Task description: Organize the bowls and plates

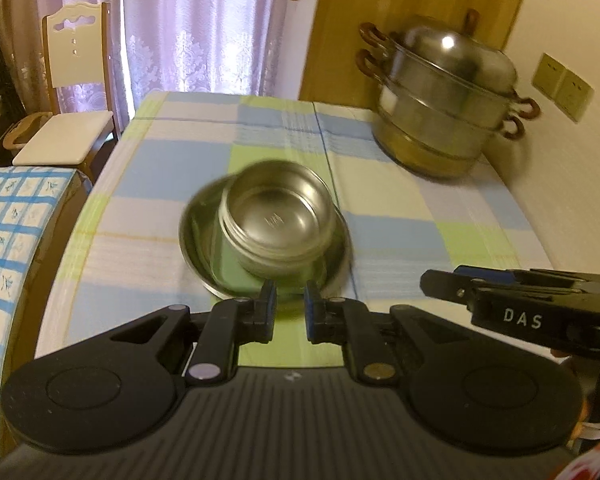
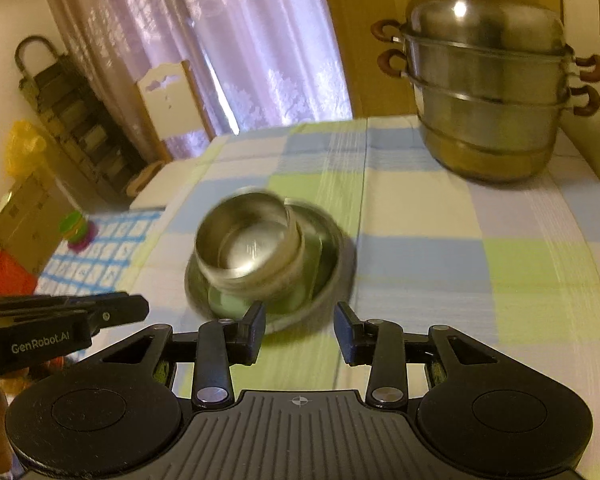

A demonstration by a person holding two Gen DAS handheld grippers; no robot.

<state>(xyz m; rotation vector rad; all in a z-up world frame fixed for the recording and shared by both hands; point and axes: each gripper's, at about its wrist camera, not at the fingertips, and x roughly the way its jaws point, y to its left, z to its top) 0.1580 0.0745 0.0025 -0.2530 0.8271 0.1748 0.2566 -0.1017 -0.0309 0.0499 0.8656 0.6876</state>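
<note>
Steel bowls stacked on a plate, both claws empty in front of them
Left gripper (image 1: 291,307) narrowly parted, right gripper (image 2: 300,330) spread wider; stacked bowls (image 1: 277,220) sit tilted on the plate (image 1: 204,248) just ahead; steamer pot (image 2: 488,80) far right on the tablecloth (image 2: 440,248).

left wrist: low over bench (image 1: 440,216), facing forward | right wrist: same, from right | shared: steel bowl (image 1: 278,224) (image 2: 248,238), steamer pot (image 1: 446,96) (image 2: 488,84)
</note>
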